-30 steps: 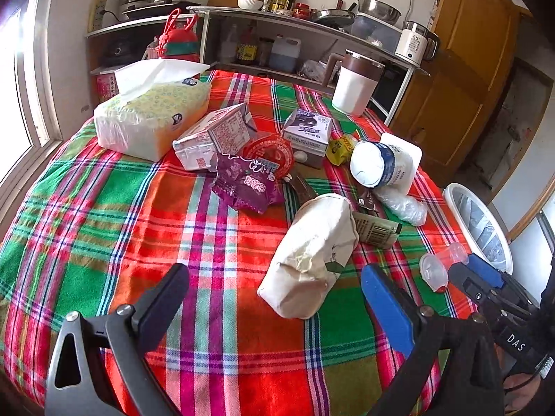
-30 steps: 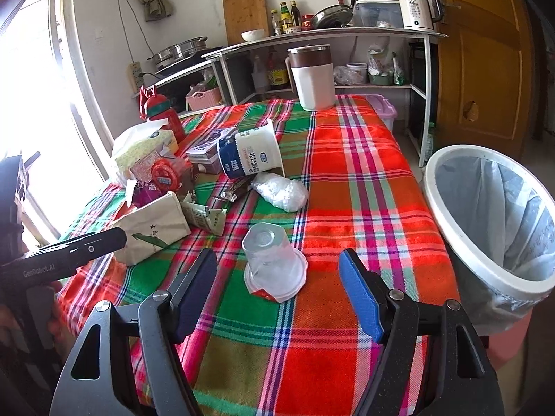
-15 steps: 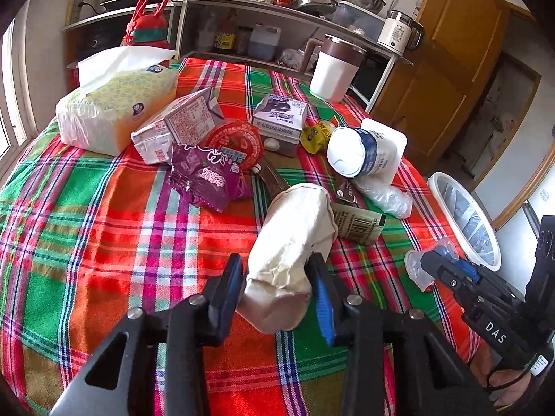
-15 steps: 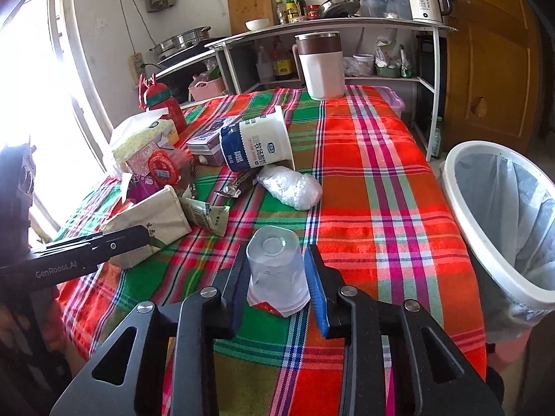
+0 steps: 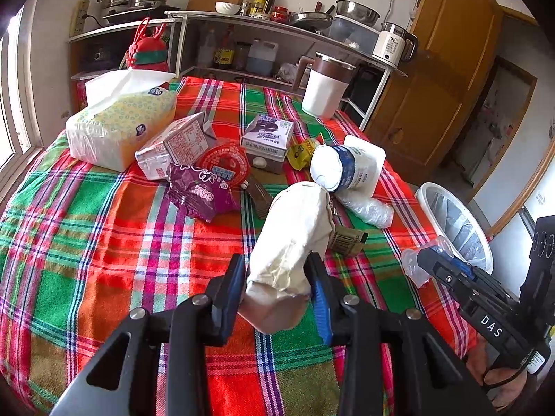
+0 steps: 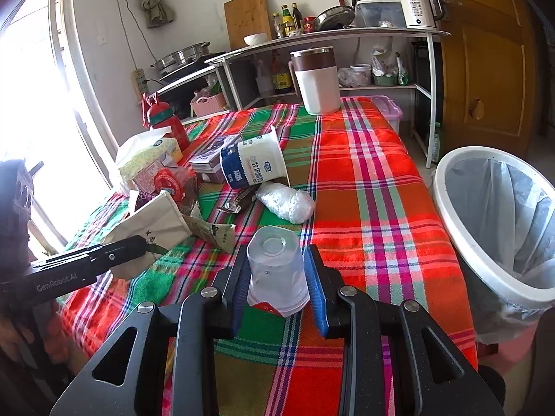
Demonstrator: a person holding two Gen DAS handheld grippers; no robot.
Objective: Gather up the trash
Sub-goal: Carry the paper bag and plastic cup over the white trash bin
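Note:
My left gripper is shut on the near end of a crumpled white paper bag that lies on the plaid tablecloth. My right gripper is shut on an upturned clear plastic cup, its blue pads pressing both sides. In the left wrist view the cup shows at the right table edge, held by the right gripper. More trash lies mid-table: a tipped yogurt tub, a crumpled plastic film, a purple wrapper and a milk carton.
A white bin lined with a clear bag stands on the floor just off the table's right edge. A tissue pack and a white jug stand farther back. Shelves with pots and bottles rise behind the table.
Both grippers went from wide open to shut: the left closed on the paper bag, the right on the plastic cup. Neither hand shifted much.

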